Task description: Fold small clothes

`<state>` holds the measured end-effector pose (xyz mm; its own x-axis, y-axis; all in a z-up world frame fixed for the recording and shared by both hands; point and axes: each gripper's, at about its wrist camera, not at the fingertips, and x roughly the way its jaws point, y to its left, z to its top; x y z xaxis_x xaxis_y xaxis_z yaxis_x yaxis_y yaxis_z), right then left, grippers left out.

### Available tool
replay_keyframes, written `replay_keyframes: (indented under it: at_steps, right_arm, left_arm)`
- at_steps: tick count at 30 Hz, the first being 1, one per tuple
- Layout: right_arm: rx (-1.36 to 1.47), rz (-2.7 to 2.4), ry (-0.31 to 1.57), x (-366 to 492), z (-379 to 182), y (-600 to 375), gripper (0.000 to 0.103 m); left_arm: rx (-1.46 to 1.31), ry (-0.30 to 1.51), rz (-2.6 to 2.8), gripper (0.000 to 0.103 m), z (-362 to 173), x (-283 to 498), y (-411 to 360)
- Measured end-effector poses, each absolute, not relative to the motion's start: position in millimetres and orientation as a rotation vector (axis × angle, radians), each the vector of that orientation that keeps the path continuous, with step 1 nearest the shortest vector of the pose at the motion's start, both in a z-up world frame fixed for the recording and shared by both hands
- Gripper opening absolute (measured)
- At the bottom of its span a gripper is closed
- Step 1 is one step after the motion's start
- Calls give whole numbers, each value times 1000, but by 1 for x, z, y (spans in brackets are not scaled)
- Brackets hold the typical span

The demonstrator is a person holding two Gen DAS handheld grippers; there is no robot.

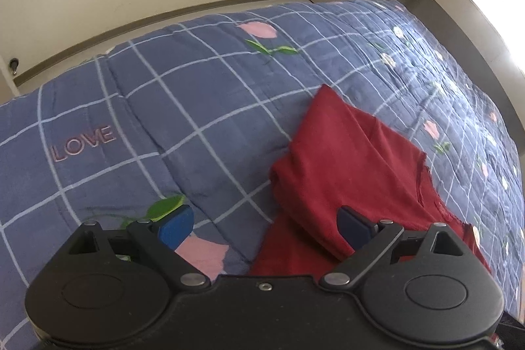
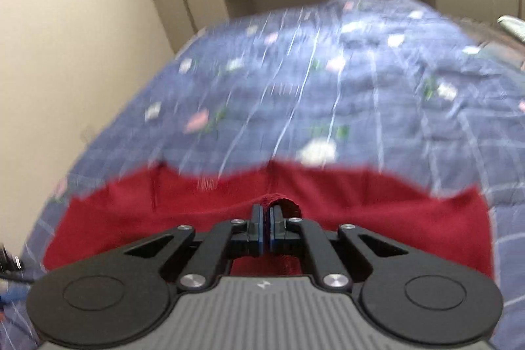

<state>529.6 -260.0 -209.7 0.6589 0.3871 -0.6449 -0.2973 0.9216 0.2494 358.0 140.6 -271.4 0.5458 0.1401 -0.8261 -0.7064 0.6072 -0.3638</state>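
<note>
Nearest in the right wrist view, the right gripper [image 2: 265, 214] has its jaws pinched tight on a ribbed hem of the red garment [image 2: 377, 212], a small loop of cloth bulging past the pads. The left gripper [image 1: 264, 223] stands wide and holds nothing, one blue pad over the garment's near edge, the other over the quilt [image 1: 164, 107]. The garment lies rumpled near the bed's near edge, partly doubled. It looks light, limp and thin, likely to sag and crease; hems and corners seem the best holds.
</note>
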Motion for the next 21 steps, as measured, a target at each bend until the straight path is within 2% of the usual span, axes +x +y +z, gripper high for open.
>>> replay_keyframes:
  at_steps: [5,15,17,21]
  right_arm:
    - [120,371,717,546,-193,-274,4]
    - [126,383,743,542,-199,-269,4]
    - [129,380,757,539,-201,-268,4]
    - [130,375,795,532,-206,-267,5]
  left_arm:
    - [-708,868,592,95,-272,355,142]
    - [-365,932,453,95,-280,388,112]
    - [-304,916,437,92,-280,396,106]
    - [-266,882,435,75,-282,405,103]
